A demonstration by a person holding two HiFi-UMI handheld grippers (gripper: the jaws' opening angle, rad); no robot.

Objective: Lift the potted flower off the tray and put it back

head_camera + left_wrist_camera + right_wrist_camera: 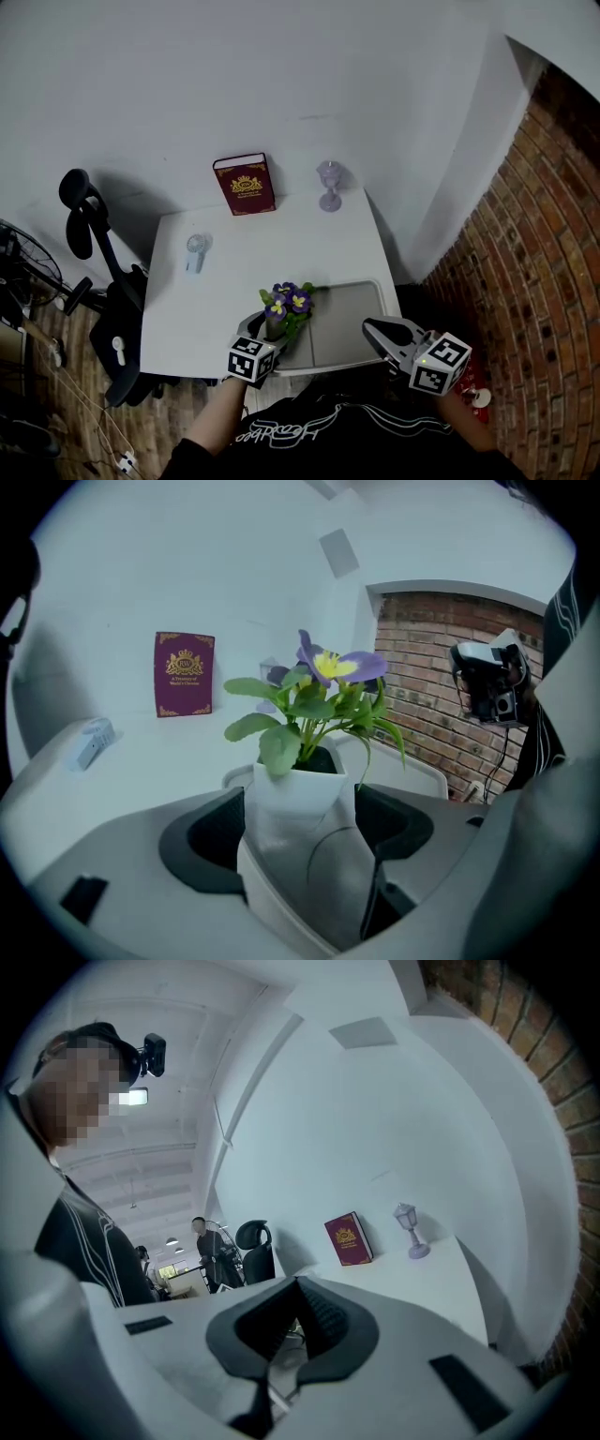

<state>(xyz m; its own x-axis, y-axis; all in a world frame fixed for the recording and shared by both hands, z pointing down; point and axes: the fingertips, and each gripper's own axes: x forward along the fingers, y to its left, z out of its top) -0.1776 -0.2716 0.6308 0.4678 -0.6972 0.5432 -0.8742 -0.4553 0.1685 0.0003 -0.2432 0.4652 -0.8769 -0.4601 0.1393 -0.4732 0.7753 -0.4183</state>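
Potted flower point(298, 761), white pot clamped by left gripper point(300, 817) at grey tray point(356, 314) left edge; right gripper point(293, 1309) clenched, empty.

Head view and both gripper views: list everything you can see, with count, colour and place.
potted flower: one, purple and yellow blooms, white pot; at the tray's left end
tray: one, pale grey; table's near edge
book: one, dark red with gold emblem; upright against the back wall
lantern ornament: one, lilac; right of the book
small gadget: one, pale blue-white, perhaps a handheld fan; table's left side
table: one, white
office chair: one, black; left of the table
brick wall: red-brown; at right
left gripper: fingers shut on the pot
right gripper: fingers together, empty; over the tray's right end
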